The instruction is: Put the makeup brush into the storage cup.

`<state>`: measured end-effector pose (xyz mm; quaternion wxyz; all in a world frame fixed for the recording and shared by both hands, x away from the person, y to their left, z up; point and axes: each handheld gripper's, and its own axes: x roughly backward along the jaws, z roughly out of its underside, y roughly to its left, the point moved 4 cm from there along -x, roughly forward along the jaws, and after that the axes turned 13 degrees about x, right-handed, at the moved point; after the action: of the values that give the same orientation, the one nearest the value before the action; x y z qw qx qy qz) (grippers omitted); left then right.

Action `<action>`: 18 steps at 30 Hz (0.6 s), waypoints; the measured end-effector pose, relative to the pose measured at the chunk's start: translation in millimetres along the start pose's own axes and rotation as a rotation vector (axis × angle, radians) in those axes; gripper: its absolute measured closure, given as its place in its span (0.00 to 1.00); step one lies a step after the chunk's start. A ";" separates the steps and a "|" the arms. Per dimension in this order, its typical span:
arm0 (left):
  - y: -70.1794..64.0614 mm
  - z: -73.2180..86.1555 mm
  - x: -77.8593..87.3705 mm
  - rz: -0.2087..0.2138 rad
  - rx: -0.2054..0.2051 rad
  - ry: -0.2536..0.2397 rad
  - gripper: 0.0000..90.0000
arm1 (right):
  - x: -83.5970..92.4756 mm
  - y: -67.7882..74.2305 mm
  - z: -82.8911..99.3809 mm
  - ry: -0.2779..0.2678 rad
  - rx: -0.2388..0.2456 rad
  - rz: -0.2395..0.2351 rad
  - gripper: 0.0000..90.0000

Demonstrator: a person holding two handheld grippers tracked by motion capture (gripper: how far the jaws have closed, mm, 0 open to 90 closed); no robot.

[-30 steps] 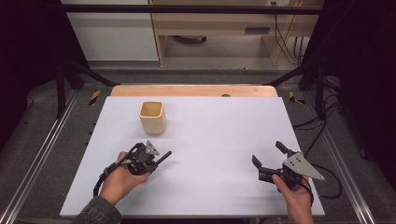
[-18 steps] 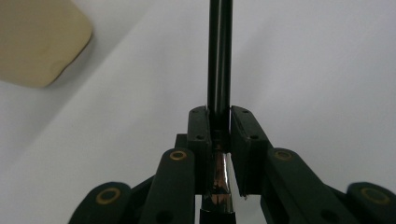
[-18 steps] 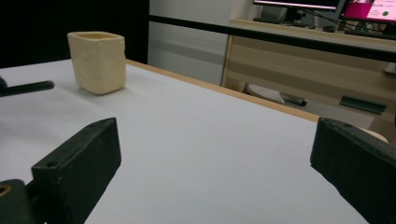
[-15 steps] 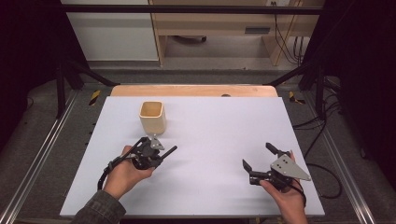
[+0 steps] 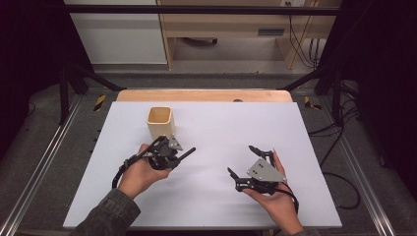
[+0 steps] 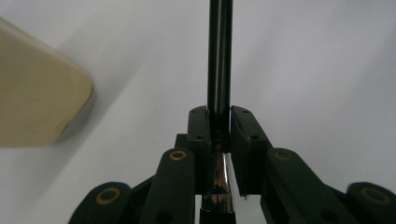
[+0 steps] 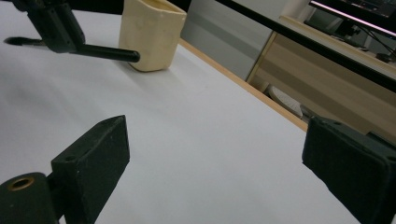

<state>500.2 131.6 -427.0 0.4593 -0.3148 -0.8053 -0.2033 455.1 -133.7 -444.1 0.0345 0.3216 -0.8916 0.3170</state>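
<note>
The place reads as a robotics lab or recording rig rather than a home. A plain white rectangular work board [image 5: 305, 142] lies on a light wooden tabletop [image 5: 204, 95] inside a frame of black metal bars [image 5: 206, 9] and silver aluminium rails [image 5: 39, 177], with yellow-and-black hazard tape [image 5: 100, 102] at the corners. Black cables [image 5: 300, 44] hang by a pale wooden bench [image 5: 231, 29] behind, beside a white cabinet [image 5: 115, 32], and the surroundings are dark.

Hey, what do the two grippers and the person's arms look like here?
Both grippers are black linkage frames with flat black pads and brass-coloured pivot rings. The right gripper carries a grey three-cornered plate on top. A black cable loops from the left gripper. The left forearm wears a dark grey-green sleeve.
</note>
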 end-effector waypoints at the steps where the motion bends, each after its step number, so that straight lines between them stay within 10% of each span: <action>1: -0.8 -1.9 0.8 -0.002 -0.005 0.003 0.87 | -3.5 1.3 -2.2 0.002 0.008 -0.011 0.09; 18: -14.2 -24.4 7.4 0.019 -0.077 0.039 0.87 | -15.9 19.0 -13.0 0.000 0.118 -0.020 0.10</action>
<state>502.4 108.7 -409.0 0.4644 -0.3357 -0.7849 -0.2358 454.5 -106.0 -448.3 0.0186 0.3322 -0.8679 0.3687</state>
